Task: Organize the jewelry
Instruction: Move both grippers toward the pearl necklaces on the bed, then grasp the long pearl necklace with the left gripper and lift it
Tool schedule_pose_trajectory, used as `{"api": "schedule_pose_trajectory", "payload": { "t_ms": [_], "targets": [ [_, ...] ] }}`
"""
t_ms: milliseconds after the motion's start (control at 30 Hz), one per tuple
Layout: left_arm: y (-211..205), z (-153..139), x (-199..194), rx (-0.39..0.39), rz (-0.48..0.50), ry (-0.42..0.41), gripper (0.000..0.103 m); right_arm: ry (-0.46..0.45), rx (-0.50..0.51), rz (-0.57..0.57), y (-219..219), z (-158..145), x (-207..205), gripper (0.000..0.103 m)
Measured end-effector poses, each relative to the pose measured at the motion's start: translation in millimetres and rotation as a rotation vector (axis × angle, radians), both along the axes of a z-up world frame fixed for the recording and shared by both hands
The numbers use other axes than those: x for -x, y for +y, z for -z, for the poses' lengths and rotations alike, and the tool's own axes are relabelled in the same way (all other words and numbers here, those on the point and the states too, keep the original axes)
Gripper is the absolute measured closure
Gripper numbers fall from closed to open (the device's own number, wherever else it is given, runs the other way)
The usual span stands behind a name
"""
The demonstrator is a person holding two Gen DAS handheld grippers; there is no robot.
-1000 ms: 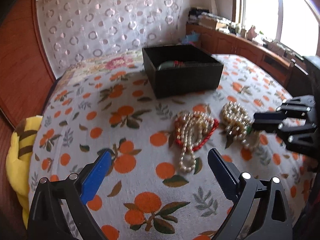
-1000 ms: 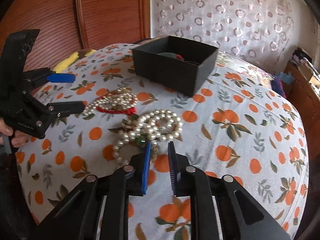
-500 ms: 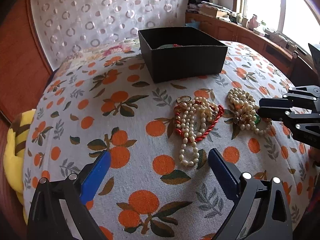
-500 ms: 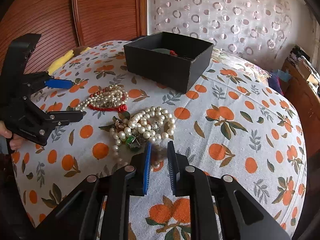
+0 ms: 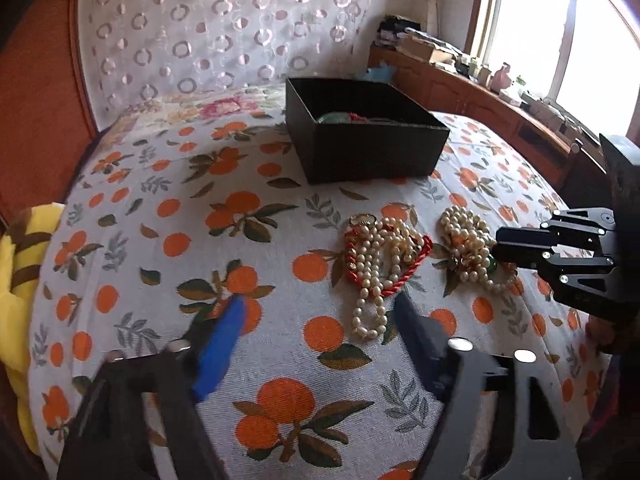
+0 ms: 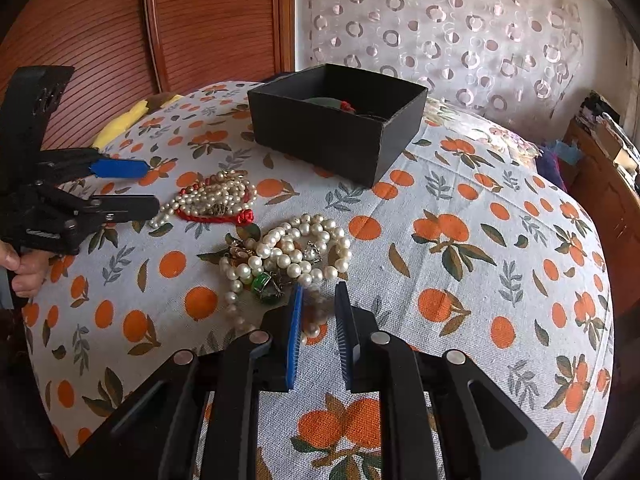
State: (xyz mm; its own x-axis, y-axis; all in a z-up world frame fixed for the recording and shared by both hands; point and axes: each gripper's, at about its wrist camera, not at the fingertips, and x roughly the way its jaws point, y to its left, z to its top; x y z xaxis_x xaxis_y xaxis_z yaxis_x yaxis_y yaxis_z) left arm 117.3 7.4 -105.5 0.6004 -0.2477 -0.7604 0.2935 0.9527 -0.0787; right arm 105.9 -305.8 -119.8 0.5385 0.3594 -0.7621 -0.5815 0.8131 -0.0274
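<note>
Two jewelry piles lie on the orange-print bedspread (image 5: 168, 208). One is pearls tangled with a red cord (image 5: 384, 256) (image 6: 212, 200); the other is pearls with a green stone (image 5: 468, 248) (image 6: 288, 252). Behind them stands an open black box (image 5: 360, 152) (image 6: 320, 136) with a few pieces inside. My left gripper (image 5: 318, 300) (image 6: 150, 188) is closing just short of the red-cord pile, and its pads touch nothing. My right gripper (image 6: 319, 288) (image 5: 498, 246) sits at the near edge of the green-stone pile, its jaws narrowly apart. A pearl strand lies loose between them.
A yellow striped plush (image 5: 16, 280) (image 6: 124, 124) lies off the bed's left side. A wooden cabinet (image 5: 500, 112) cluttered with small things runs under the window. Wood panelling (image 6: 160, 20) and a ring-patterned curtain (image 5: 224, 32) stand behind the bed. A person's hand (image 6: 24, 272) grips the left tool.
The left jaws have narrowed from wide open, and the left view has tipped a little. The right gripper and both piles have stayed where they were.
</note>
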Motion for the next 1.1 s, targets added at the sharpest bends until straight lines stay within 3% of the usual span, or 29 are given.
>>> {"api": "schedule_pose_trajectory", "payload": {
  "t_ms": [133, 333, 467, 567, 633, 733, 1100],
  "targets": [
    [-5, 2, -4, -0.019, 0.01, -0.005, 0.064, 0.001, -0.001, 0.0, 1, 0, 1, 0.085],
    [-18, 3, -5, -0.098, 0.025, -0.021, 0.067, 0.0, -0.001, 0.0, 1, 0, 1, 0.085],
    [-23, 3, -5, -0.107, 0.053, -0.026, 0.068, 0.001, -0.001, 0.0, 0, 0, 1, 0.085],
    [-25, 3, -6, -0.096, 0.075, -0.026, 0.081, 0.001, -0.001, 0.0, 0, 0, 1, 0.085],
    [-30, 3, -4, -0.1, 0.099, -0.026, 0.099, 0.001, -0.001, 0.0, 1, 0, 1, 0.085],
    [-37, 2, 0, -0.122, 0.109, -0.034, 0.099, 0.002, -0.002, 0.0, 1, 0, 1, 0.085],
    [-34, -46, 8, -0.018, 0.082, -0.152, 0.099, 0.001, -0.001, 0.0, 1, 0, 1, 0.085]
  ]
}}
